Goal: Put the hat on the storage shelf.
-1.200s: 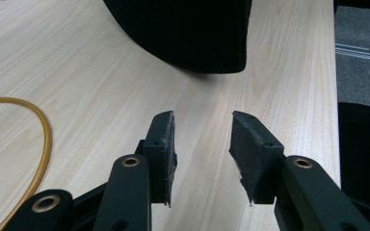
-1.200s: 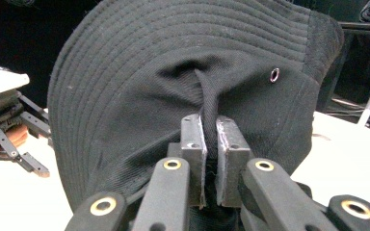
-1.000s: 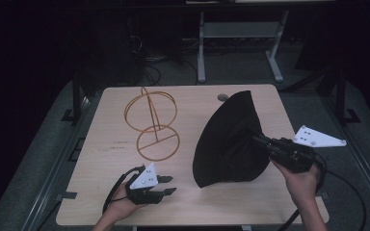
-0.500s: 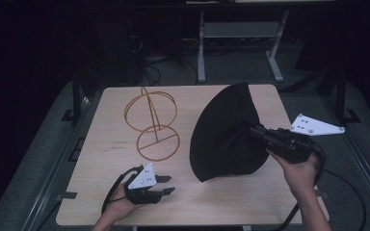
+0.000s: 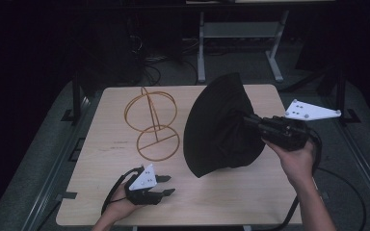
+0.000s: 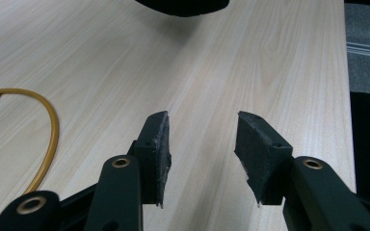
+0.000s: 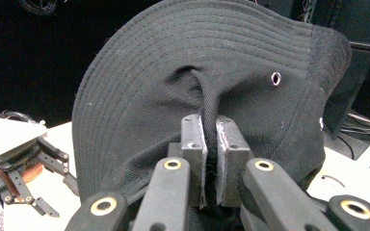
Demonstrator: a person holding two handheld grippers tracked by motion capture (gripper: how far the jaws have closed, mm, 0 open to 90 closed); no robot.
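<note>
Wooden table [image 5: 106,192] is seen carrying one gold wire stand [image 5: 153,126] at left-centre. One left gripper [image 5: 166,185] is rested on the near edge, jaws parted with nothing between them; they have just been opening. One black hat [image 5: 219,127] is held up on edge right of the stand, over the table's right half. One right gripper [image 5: 250,122] is clamped on a pinched fold of its fabric.

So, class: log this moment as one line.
right gripper: shut on hat, lifted | left gripper: open, empty, jaws just opening | stand: bare
</note>
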